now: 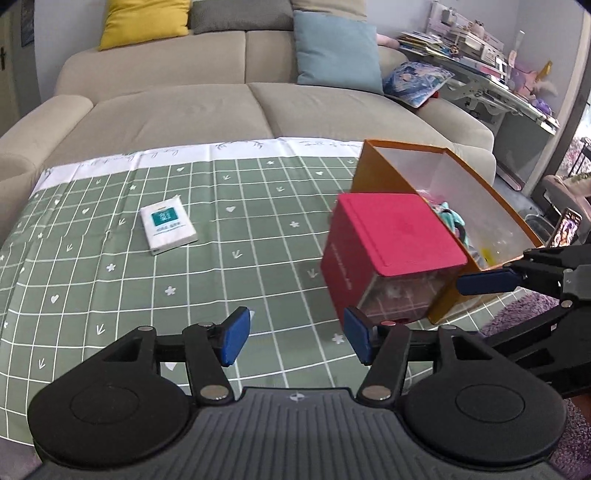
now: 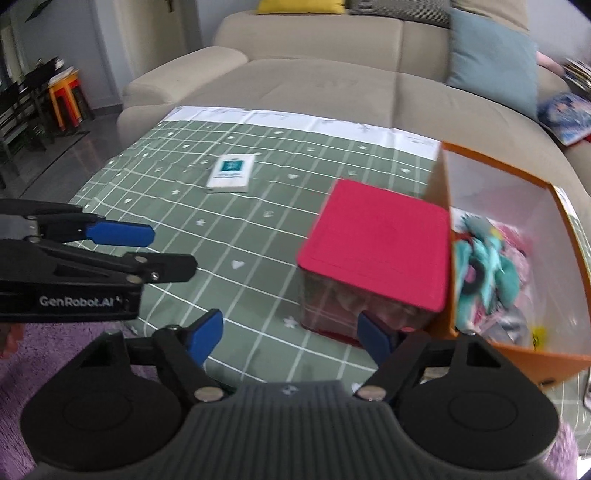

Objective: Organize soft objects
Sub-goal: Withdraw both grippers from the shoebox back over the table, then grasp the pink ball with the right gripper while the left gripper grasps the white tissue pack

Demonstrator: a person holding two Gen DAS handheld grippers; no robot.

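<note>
An open orange box (image 1: 373,166) (image 2: 439,251) stands at the right of the green checked cloth (image 1: 184,258) (image 2: 229,236), with teal and pink soft items (image 2: 491,266) (image 1: 448,216) inside. A clear box with a red lid (image 1: 391,232) (image 2: 380,247) stands against its left wall. A white tissue pack (image 1: 168,230) (image 2: 231,173) lies flat further left. My left gripper (image 1: 297,338) is open and empty, near the front edge. My right gripper (image 2: 290,341) is open and empty, just before the red-lidded box; it also shows in the left wrist view (image 1: 487,282).
A beige sofa (image 1: 221,107) (image 2: 332,85) with yellow (image 1: 144,22), grey and teal cushions (image 1: 338,51) lies beyond the cloth. A purple rug (image 2: 66,350) lies in front. Cluttered shelves (image 1: 491,62) stand at the far right.
</note>
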